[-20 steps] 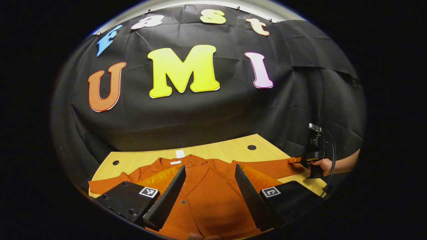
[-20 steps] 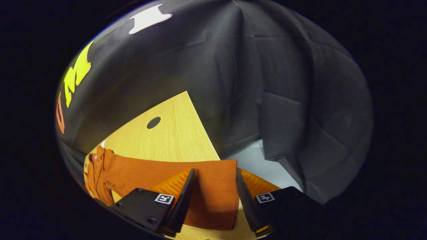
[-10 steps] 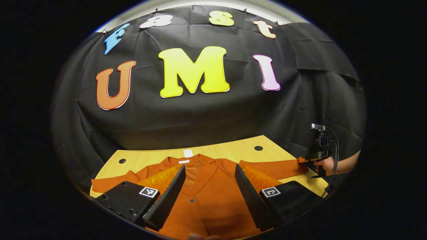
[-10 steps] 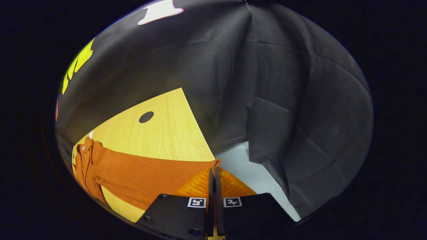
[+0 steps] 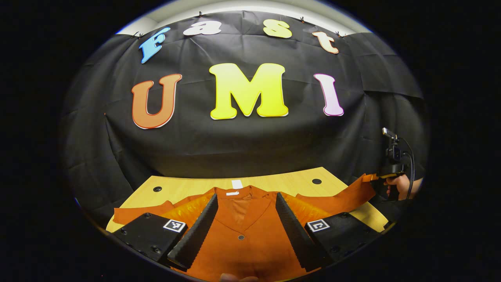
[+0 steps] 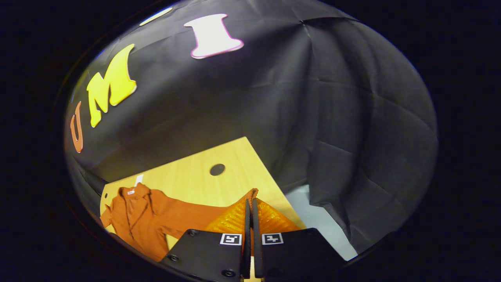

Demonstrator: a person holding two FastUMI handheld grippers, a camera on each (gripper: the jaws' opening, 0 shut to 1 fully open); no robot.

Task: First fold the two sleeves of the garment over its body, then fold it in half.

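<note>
A rust-orange button-front garment (image 5: pixel 246 239) lies flat on the wooden table (image 5: pixel 274 182), collar toward the booth wall. My left gripper (image 5: pixel 244 205) hovers open over its chest, fingers either side of the placket. In the right gripper view the right gripper (image 6: pixel 249 201) is shut on the cuff of one sleeve (image 6: pixel 188 215), lifted off the table at its right edge. In the left gripper view that sleeve (image 5: pixel 344 196) rises to the other gripper (image 5: pixel 385 176), held by a hand (image 5: pixel 399 184). The opposite sleeve (image 5: pixel 137 213) lies flat at the left.
The table has round cable holes (image 5: pixel 316 181) (image 5: pixel 157 188) near its back corners and a small white tag (image 5: pixel 237 183) behind the collar. The table's right edge (image 6: pixel 274 180) drops to a pale floor (image 6: pixel 317 211). Black cloth wall stands close behind.
The right gripper closed on the sleeve cuff and has raised it off the table. The left gripper moved a little toward the collar, staying open.
</note>
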